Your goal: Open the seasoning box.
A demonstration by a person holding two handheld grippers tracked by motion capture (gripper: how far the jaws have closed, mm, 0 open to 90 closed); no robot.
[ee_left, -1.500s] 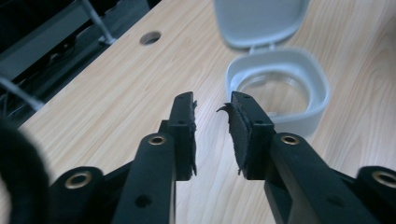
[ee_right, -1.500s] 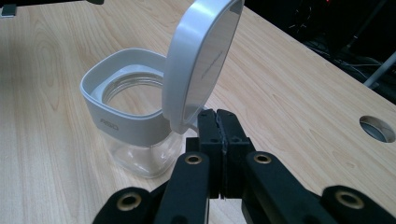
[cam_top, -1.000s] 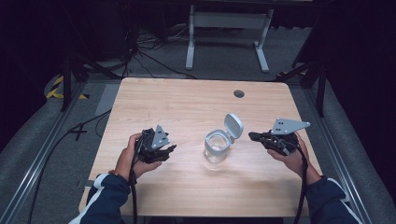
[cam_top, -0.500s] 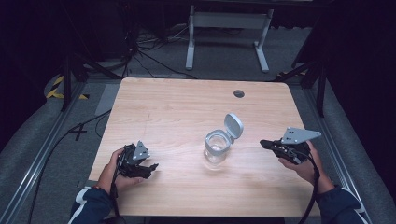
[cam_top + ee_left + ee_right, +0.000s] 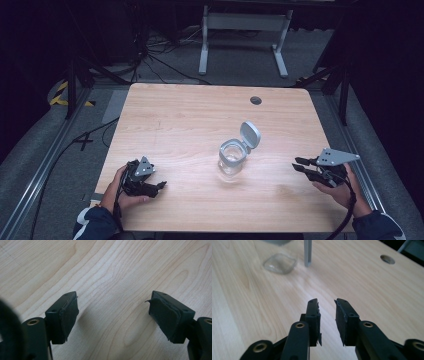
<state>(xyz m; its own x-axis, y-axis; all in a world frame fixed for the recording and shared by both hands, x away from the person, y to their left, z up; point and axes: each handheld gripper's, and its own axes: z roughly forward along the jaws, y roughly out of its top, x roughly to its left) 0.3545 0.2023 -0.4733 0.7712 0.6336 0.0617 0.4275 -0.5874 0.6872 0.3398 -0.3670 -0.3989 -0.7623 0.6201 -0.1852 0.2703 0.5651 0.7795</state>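
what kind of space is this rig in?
Likely a lab or recording studio, not a home: a bare light wooden table with a cable hole, loose black cables across grey floor, dark surroundings, and a white metal stand behind.

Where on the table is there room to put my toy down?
Lots of room. The far half of the table, from the back edge with its small round hole down to the open glass jar, is bare. So is the wood between the jar and the left tool. The only busy spots are around the jar and near the right tool.
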